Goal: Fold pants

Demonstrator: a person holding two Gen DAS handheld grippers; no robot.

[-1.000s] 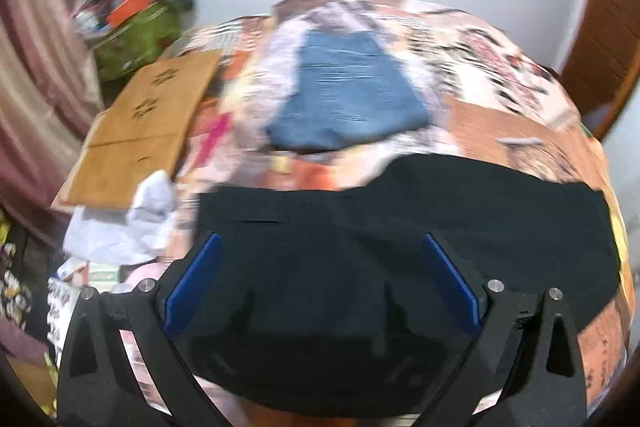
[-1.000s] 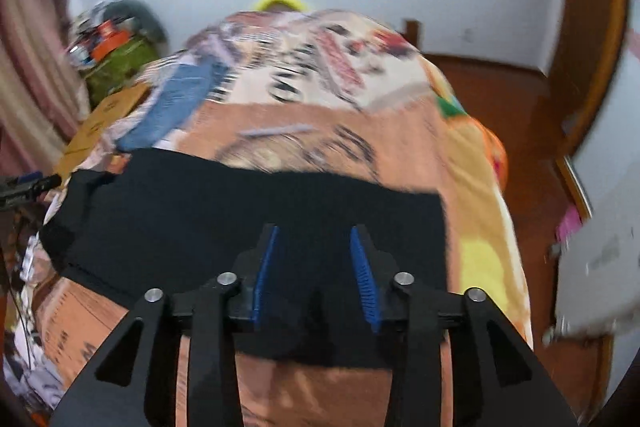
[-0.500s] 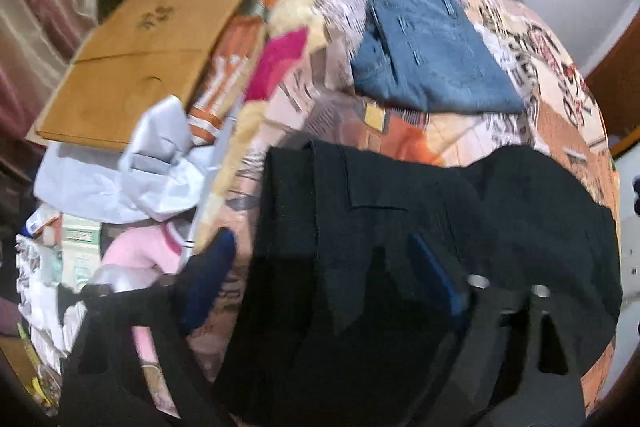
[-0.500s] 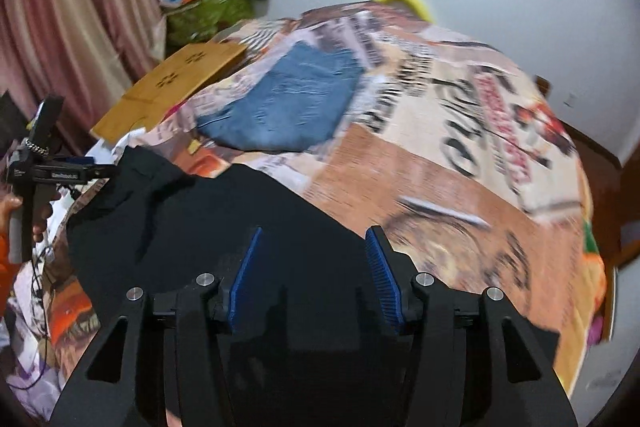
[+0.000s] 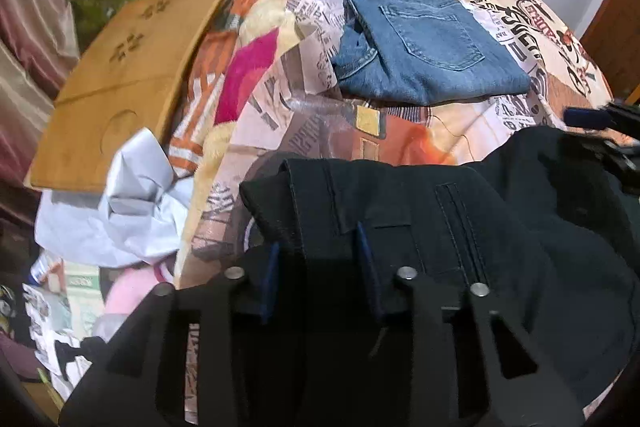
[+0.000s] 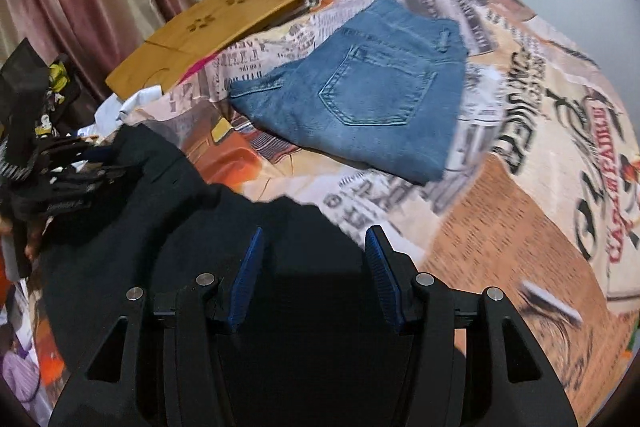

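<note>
Left claw [image 5: 318, 259] gripping black pants [image 5: 480, 227], tilted down

Left gripper [image 5: 320, 259]: blue pads either side of a raised fold at the waistband of black pants [image 5: 460, 227], cloth between them. Folded jeans [image 5: 420, 43] lie beyond the pants on printed bedspread [image 5: 320, 107], apart. Right gripper's tip [image 5: 600, 119] at pants' far right edge; state unclear. Left of pants: white cloth [image 5: 132, 203], brown cardboard [image 5: 124, 83] behind it.
</note>
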